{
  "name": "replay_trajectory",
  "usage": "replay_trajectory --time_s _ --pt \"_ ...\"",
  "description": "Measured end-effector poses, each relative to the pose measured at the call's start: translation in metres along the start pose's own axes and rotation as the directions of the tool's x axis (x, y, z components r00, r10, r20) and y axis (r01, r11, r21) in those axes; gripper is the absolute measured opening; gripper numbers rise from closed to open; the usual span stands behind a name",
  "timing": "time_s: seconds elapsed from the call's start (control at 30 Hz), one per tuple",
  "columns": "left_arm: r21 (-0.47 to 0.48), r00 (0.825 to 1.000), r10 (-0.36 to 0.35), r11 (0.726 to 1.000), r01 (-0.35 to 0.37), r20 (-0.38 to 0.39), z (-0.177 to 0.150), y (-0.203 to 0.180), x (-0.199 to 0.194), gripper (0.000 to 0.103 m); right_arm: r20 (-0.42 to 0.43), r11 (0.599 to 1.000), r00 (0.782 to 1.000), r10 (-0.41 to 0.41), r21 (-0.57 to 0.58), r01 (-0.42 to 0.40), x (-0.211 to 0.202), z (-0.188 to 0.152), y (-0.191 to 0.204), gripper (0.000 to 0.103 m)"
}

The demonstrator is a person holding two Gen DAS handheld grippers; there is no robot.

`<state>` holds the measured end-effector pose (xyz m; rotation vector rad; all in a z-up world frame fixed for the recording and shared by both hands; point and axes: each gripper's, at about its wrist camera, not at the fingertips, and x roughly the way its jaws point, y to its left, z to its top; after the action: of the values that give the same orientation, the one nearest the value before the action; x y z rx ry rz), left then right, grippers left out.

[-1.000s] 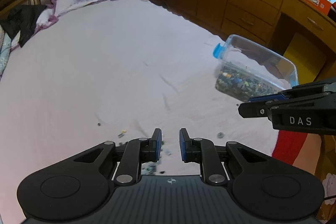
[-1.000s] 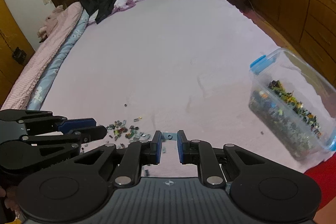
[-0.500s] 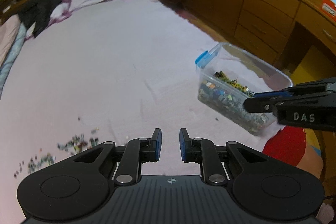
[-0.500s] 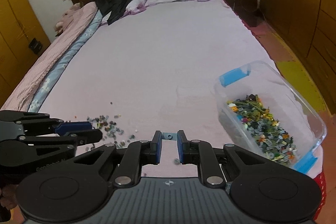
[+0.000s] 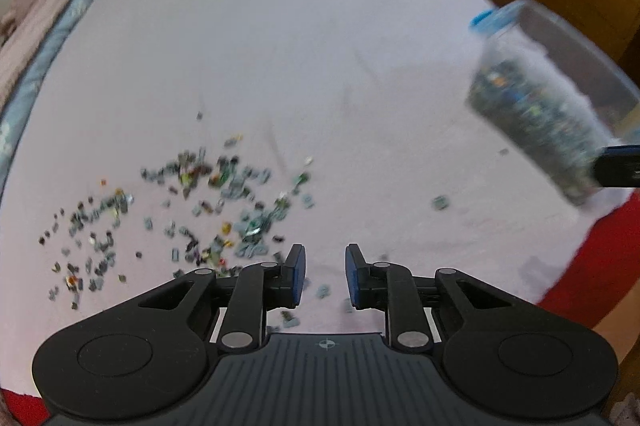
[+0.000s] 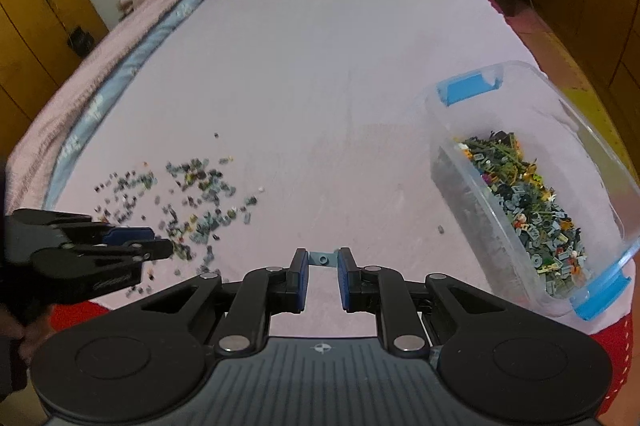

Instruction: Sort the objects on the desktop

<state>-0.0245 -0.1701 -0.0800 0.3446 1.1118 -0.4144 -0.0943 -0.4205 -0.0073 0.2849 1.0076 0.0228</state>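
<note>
Now the left gripper (image 5: 325, 274), fingers apart and empty, has swung over the scattered pieces (image 5: 208, 202), while the right gripper (image 6: 323, 263) stays clamped on a grey piece (image 6: 323, 259).

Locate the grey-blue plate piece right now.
Right wrist view: the grey-blue plate sits clamped between the right gripper fingertips, above the bed, left of the clear bin.

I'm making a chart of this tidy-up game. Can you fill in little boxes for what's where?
surface: pink bedsheet
loose pieces: small bricks scattered at left
container: clear bin with blue clips, at right, partly filled with bricks
right gripper: holds a small blue-grey plate
left gripper: open, nothing between its fingers
</note>
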Motion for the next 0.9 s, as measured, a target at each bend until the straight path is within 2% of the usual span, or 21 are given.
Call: replay_trajectory --time_s 0.1,0.23,0.47,0.57,0.7,0.9 --pt "0.004 1.000 0.027 1.000 -0.027 -0.012 -0.001 0.011 0.028 0.023 -0.025 1.000 1.000 -0.004 -0.022 0.003 0.015 -0.001 0.006 0.017" --pt "-0.015 0.999 0.022 1.000 -0.022 -0.037 0.007 0.018 0.066 0.025 -0.053 0.999 0.998 -0.026 0.021 0.027 0.037 0.001 0.010 0.017" --pt "0.093 0.998 0.030 0.995 -0.025 -0.054 0.023 0.014 0.115 0.027 -0.083 0.998 0.996 -0.041 0.037 0.044 0.059 0.004 0.020 0.017" --pt "0.140 0.996 0.053 0.989 -0.043 -0.065 0.027 0.018 0.129 0.029 -0.095 0.997 0.994 -0.050 0.057 0.055 0.066 0.006 0.019 0.017" --pt "0.140 0.993 0.047 0.990 -0.032 -0.105 0.027 0.035 0.145 0.029 -0.113 0.995 0.992 -0.055 0.077 0.064 0.075 0.007 0.019 0.017" --pt "0.134 0.991 0.059 0.990 -0.043 -0.123 0.022 0.046 0.152 0.029 -0.140 0.995 0.989 -0.044 0.082 0.055 0.091 0.008 0.025 0.017"
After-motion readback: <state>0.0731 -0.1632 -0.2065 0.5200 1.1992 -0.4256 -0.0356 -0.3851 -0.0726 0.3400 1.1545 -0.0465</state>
